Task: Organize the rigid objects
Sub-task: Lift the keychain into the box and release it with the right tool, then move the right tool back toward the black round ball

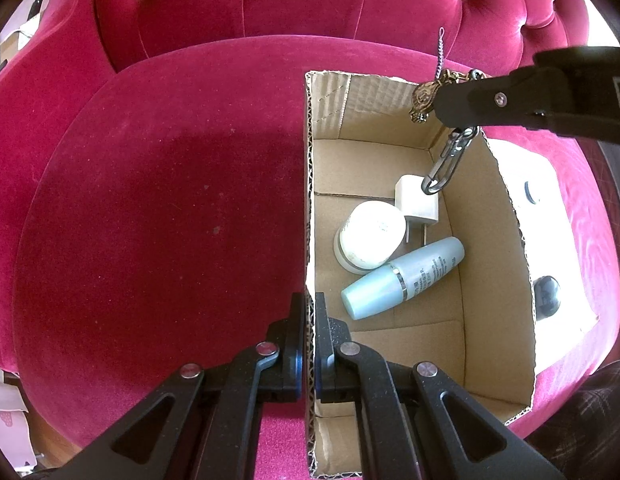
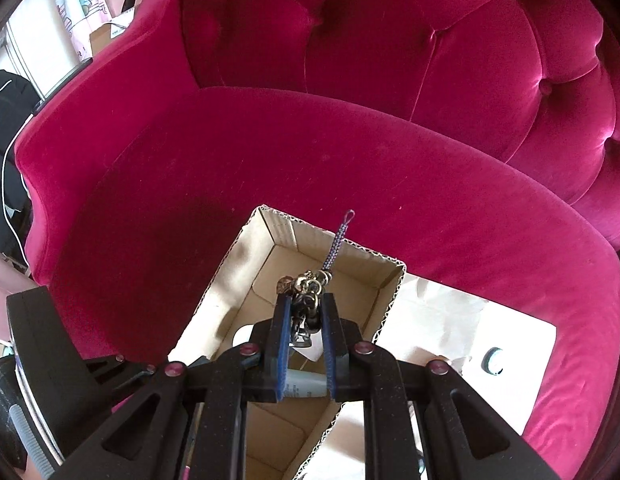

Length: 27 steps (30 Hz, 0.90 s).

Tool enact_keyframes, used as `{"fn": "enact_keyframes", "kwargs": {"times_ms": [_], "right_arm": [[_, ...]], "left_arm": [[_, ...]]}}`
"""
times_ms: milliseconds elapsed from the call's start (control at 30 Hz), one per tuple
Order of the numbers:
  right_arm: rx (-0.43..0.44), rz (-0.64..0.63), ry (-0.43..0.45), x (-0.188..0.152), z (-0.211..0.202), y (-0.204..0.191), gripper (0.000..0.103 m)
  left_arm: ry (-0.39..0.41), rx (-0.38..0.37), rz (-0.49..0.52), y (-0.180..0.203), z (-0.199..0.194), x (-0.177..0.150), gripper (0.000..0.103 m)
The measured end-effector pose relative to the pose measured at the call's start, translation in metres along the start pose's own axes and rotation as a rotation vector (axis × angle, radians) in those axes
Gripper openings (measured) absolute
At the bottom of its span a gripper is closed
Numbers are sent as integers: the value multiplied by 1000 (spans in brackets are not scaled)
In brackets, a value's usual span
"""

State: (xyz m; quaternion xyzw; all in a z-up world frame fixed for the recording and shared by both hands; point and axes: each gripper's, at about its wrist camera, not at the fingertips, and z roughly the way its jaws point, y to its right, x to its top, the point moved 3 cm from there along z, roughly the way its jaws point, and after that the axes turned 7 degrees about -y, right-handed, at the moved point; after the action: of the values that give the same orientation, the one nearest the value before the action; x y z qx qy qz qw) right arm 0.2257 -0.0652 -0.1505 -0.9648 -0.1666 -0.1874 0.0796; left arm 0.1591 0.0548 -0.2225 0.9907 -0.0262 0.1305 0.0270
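We clamp the left hand-held gripper (image 1: 309,322) on the left wall of the cardboard box (image 1: 310,184), which sits on the red velvet armchair (image 1: 150,200). Our right hand-held gripper (image 2: 306,312) pinches a keychain (image 1: 423,100) above the box. Inside lie a white jar (image 1: 369,236), a blue bottle (image 1: 401,276) and a white charger (image 1: 415,200).

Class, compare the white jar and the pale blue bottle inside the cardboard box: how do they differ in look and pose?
The white jar is short and squat; the pale blue bottle is long and slim. The jar is white with no print showing; the bottle is light blue with a silver band and printed text. The bottle lies flat on its side; the jar is tipped, its broad white end turned up toward the camera. Both rest on the floor of the cardboard box, side by side.
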Motion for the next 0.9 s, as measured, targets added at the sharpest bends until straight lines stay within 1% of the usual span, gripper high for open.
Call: {"fn": "enact_keyframes", "kwargs": {"times_ms": [167, 200, 267, 300, 333, 367, 400, 467, 567, 633, 900], "right_arm": [[14, -13, 11, 2, -4, 2, 15], [7, -20, 16, 2, -7, 3, 16], [-23, -28, 25, 2, -10, 5, 37], [-35, -20, 30, 2, -11, 8, 52], [-41, -13, 34, 2, -12, 10, 61], [-53, -5, 38, 1, -13, 14, 65], [-64, 3, 38, 1, -14, 17, 75], [-71, 22, 39, 0, -15, 23, 91], [-68, 38, 35, -3, -15, 31, 99], [-73, 48, 31, -4, -15, 35, 101], [-93, 64, 30, -7, -21, 43, 102]], "left_arm": [[0, -1, -1, 0, 0, 0, 3], [0, 0, 0, 0, 0, 0, 3], [1, -1, 1, 0, 0, 0, 3], [2, 0, 2, 0, 0, -1, 3], [1, 0, 2, 0, 0, -1, 3], [1, 0, 1, 0, 0, -1, 3], [1, 0, 1, 0, 0, -1, 3], [1, 0, 1, 0, 0, -1, 3], [1, 2, 2, -1, 1, -1, 3], [1, 1, 1, -1, 1, -1, 3], [1, 0, 0, -1, 3, -1, 3]]}}
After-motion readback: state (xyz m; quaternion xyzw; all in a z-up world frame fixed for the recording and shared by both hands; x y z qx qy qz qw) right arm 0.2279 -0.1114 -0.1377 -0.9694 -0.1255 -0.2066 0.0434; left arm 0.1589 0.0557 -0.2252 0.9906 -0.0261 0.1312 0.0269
